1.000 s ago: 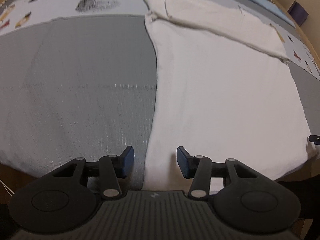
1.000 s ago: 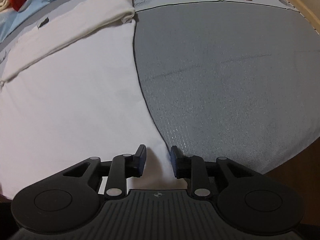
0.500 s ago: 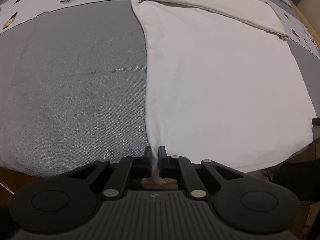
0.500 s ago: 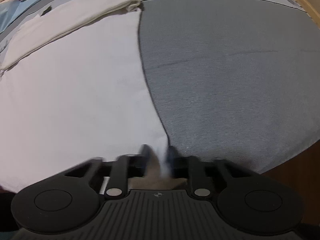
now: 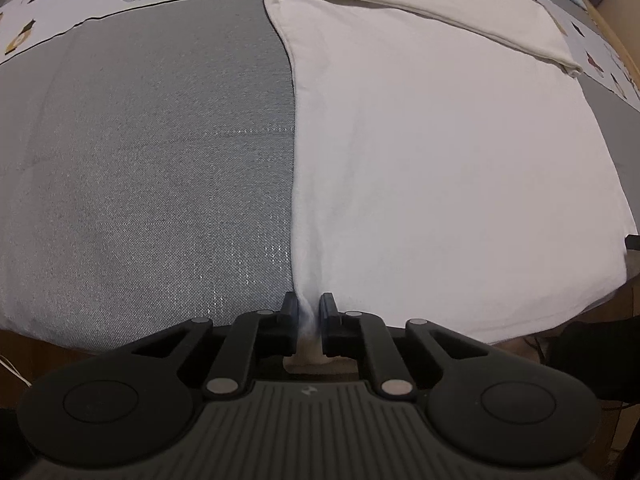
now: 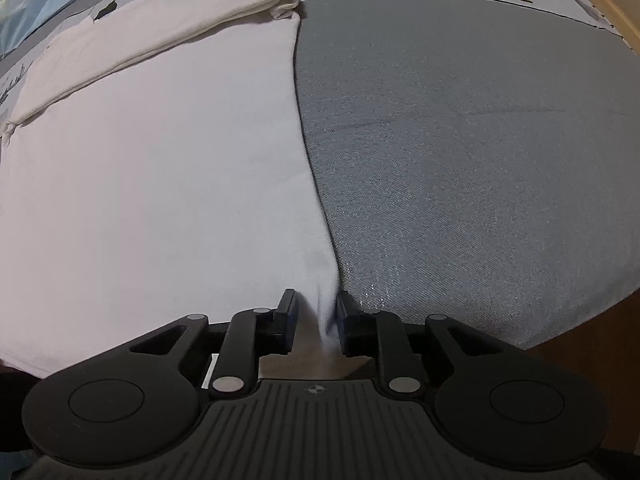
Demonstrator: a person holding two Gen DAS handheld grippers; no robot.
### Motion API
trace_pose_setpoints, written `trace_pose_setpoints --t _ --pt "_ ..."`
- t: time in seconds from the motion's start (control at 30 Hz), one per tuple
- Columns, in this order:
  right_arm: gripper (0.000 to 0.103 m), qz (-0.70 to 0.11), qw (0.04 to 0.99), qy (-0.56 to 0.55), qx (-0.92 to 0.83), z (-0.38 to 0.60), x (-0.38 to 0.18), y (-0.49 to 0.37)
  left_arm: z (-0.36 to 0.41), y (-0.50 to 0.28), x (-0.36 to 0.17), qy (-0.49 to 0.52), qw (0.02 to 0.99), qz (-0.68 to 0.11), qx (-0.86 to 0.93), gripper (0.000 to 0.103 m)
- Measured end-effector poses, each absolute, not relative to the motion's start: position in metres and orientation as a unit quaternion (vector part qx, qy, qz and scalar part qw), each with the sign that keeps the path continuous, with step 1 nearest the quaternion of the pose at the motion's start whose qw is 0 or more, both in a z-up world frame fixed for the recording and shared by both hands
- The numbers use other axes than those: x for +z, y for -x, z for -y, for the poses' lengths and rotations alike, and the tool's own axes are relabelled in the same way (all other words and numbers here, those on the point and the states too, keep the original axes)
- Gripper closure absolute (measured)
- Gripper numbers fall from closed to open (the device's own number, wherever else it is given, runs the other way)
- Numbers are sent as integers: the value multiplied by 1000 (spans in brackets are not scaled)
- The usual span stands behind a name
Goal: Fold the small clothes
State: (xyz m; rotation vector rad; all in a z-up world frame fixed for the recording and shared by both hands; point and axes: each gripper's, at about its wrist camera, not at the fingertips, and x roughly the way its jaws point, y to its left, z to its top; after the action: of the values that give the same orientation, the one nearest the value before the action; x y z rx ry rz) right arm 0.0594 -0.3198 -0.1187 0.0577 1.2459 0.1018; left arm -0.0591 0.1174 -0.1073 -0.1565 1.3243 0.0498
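I have the flat white cotton garment [image 5: 440, 168] spread ahead of both hand-held grippers on the grey woven mat [image 5: 152, 168], its far end already turned over into a folded band [image 5: 420, 4], so I judge one fold done and the main lengthwise folds still to come. My left hand-held gripper [image 5: 308, 310] is pinched narrow on the garment's near corner directly between its fingers, the cloth bunching up into the gap. My right hand-held gripper [image 6: 316, 312] has the opposite near corner between its fingers too, the gap a little wider but the fabric gathered against its right-side finger. A second ago both sets of fingers stood wide apart over the hem with nothing caught; since then they have come forward and closed onto the corners.
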Motion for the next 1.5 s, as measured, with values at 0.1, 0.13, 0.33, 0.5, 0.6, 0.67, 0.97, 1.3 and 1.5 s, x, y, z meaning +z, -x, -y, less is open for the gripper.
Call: trace_pose_setpoints --t 0.1,0.13,0.33,0.5,0.6,0.67,0.97,1.3,1.5 --pt "81 -583 810 -28 48 320 -119 -61 -117 60 -107 73 785 -614 23 93" --pt "82 -583 810 -28 49 320 -119 -61 -116 60 -107 73 785 -614 23 93" --pt "96 -580 813 -33 49 320 -118 -59 -116 58 -107 66 787 -613 19 93" --pt "97 -571 818 -41 53 322 -113 -57 -113 58 -107 64 789 -611 16 95" --pt "97 -570 819 -40 53 323 -113 -56 -113 59 -107 63 790 -610 15 95" --pt "97 -568 820 -39 53 323 -111 -55 -114 60 -105 64 791 -608 13 95" --pt "97 -533 842 -55 63 326 -91 -48 -112 64 -103 57 798 -600 6 96" --pt "98 -515 853 -64 64 330 -80 -39 -109 71 -88 62 815 -576 -11 97" --pt "98 -485 867 -89 73 336 -63 -36 -114 76 -59 102 841 -531 -23 97"
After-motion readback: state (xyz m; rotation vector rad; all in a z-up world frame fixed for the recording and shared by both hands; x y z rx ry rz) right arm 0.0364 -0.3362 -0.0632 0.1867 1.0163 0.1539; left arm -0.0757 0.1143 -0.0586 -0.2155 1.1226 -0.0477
